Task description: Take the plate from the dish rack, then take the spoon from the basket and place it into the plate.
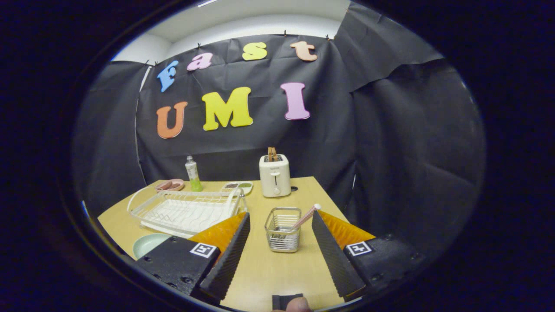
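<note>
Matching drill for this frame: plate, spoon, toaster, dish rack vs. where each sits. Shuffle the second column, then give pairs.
Things:
1. plate
2. spoon
3. toaster
4. dish rack

Places:
A. at the table's far edge, beyond the basket
B. standing in the wire basket, handle leaning out
C. on the table, nearer than the dish rack, beside one finger
D. on the table, behind the plate

Pairs: 1-C, 2-B, 3-A, 4-D

The gripper has its jaws open, with the basket just ahead between them.
</note>
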Motion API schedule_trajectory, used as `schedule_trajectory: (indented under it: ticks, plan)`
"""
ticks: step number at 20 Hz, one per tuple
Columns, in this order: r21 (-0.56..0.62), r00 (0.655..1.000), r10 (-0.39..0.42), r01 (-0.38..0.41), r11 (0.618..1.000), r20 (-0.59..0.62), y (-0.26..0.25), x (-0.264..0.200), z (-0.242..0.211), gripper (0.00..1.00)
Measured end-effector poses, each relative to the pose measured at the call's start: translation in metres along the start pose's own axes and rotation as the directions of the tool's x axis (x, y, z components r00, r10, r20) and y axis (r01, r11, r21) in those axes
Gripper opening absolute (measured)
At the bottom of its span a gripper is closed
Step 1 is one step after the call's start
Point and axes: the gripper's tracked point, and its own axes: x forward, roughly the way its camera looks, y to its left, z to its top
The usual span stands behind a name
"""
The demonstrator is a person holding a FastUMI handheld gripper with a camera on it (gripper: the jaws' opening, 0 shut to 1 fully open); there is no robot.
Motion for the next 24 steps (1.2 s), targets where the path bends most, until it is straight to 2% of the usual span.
schedule_trajectory:
  ticks: [2, 7, 15, 17, 18, 20, 22, 24]
  plan:
    - [-0.01, 1.0, -0.003, 0.003, 1.0, -0.006, -0.014, 0.018, -0.011, 0.94]
    - [0.07, 0.997, 0.047, -0.043, 0.997, -0.06, -0.032, 0.068, -0.028, 0.94]
    - [0.15, 0.987, 0.153, -0.144, 0.978, -0.046, -0.017, 0.121, -0.028, 0.48]
    - [0.178, 0.987, 0.158, -0.151, 0.972, -0.028, -0.014, 0.126, -0.027, 0.37]
    - [0.193, 0.985, 0.173, -0.167, 0.967, -0.018, -0.01, 0.123, -0.025, 0.24]
    - [0.196, 0.989, 0.149, -0.145, 0.97, -0.008, -0.014, 0.124, -0.02, 0.14]
    - [0.182, 0.99, 0.139, -0.137, 0.974, 0.004, -0.015, 0.118, -0.013, 0.08]
    - [0.168, 0.991, 0.129, -0.132, 0.977, 0.03, -0.015, 0.108, 0.0, 0.08]
